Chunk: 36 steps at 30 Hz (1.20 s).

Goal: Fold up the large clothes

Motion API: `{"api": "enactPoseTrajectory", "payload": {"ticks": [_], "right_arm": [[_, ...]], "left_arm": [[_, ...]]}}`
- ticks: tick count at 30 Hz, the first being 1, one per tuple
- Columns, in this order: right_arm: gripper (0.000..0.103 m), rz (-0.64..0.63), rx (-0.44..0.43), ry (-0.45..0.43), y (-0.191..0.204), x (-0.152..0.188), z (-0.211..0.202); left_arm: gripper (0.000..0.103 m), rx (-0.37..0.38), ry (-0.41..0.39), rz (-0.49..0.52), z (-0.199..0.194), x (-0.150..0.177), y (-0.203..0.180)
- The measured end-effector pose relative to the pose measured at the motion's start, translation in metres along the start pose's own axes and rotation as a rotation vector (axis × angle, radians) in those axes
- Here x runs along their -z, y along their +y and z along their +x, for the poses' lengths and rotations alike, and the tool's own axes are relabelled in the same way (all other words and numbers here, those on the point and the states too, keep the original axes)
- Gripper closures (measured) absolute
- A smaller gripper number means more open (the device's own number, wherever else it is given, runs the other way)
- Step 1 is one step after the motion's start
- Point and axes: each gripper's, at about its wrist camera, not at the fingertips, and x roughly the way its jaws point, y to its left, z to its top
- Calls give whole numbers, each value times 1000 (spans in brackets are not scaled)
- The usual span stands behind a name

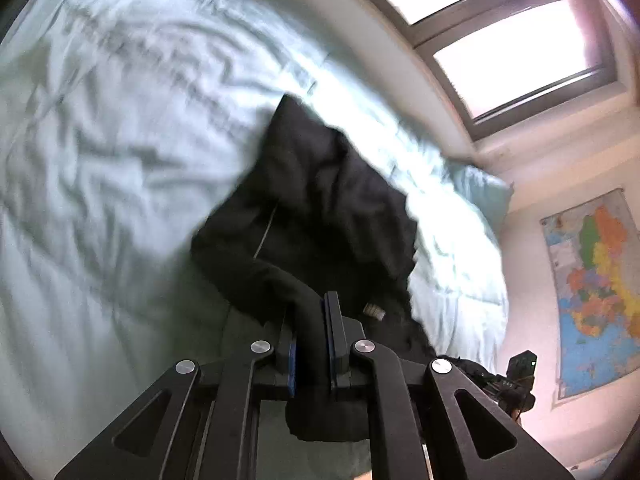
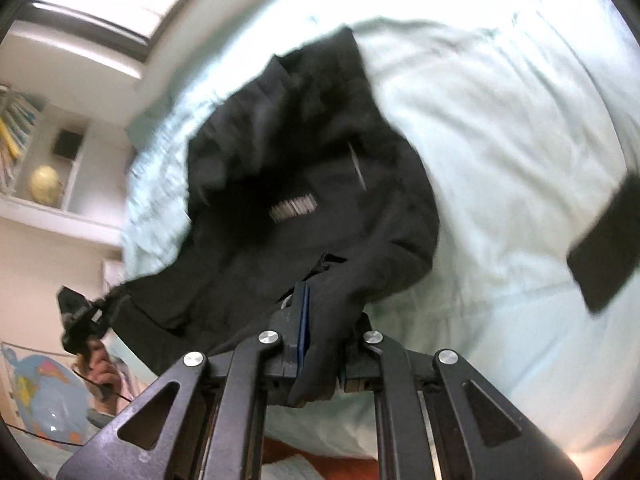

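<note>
A large black garment [image 1: 320, 184] hangs over a bed covered in pale green bedding [image 1: 100, 140]. My left gripper [image 1: 312, 340] is shut on a thick fold of its edge, with cloth bunched between the blue pads. In the right wrist view the same black garment [image 2: 288, 184] shows a small white label and a zip line. My right gripper [image 2: 324, 344] is shut on another part of its edge, and cloth drapes over the right finger. The garment is stretched between both grippers and lifted off the bed. The left gripper [image 2: 80, 316] shows at the left, held by a hand.
A dark flat rectangular object [image 2: 608, 248] lies on the pale bedding [image 2: 500, 140] at the right. A pillow [image 1: 480, 192] sits at the bed's head under a window [image 1: 520, 52]. A wall map [image 1: 592, 288] hangs at the right; shelves with a yellow globe [image 2: 44, 188] stand beside the bed.
</note>
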Motion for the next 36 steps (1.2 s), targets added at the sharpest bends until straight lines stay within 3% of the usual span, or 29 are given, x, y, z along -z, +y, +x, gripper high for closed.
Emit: {"api": "enactPoseTrajectory", "payload": {"ticks": [6, 11, 16, 20, 24, 27, 32, 36], "right_arm": [[89, -60, -35, -123, 33, -78, -16], [89, -53, -39, -189, 47, -168, 3], [88, 34, 26, -140, 37, -250, 68], [86, 111, 99, -52, 11, -292, 137], [85, 95, 217, 47, -14, -303, 209], [86, 57, 258, 74, -21, -303, 241], [86, 34, 284, 87, -27, -302, 259], [85, 66, 257, 101, -27, -305, 245]], "left_arm": [[91, 43, -91, 57, 3, -70, -32], [90, 36, -129, 41, 39, -143, -58], [89, -94, -106, 74, 119, -210, -68], [88, -240, -35, 63, 199, -239, -51], [87, -358, 85, 26, 282, -249, -17], [86, -408, 123, 28, 320, -243, 0], [86, -452, 137, 58, 332, -241, -1], [86, -405, 160, 121, 308, -244, -15]]}}
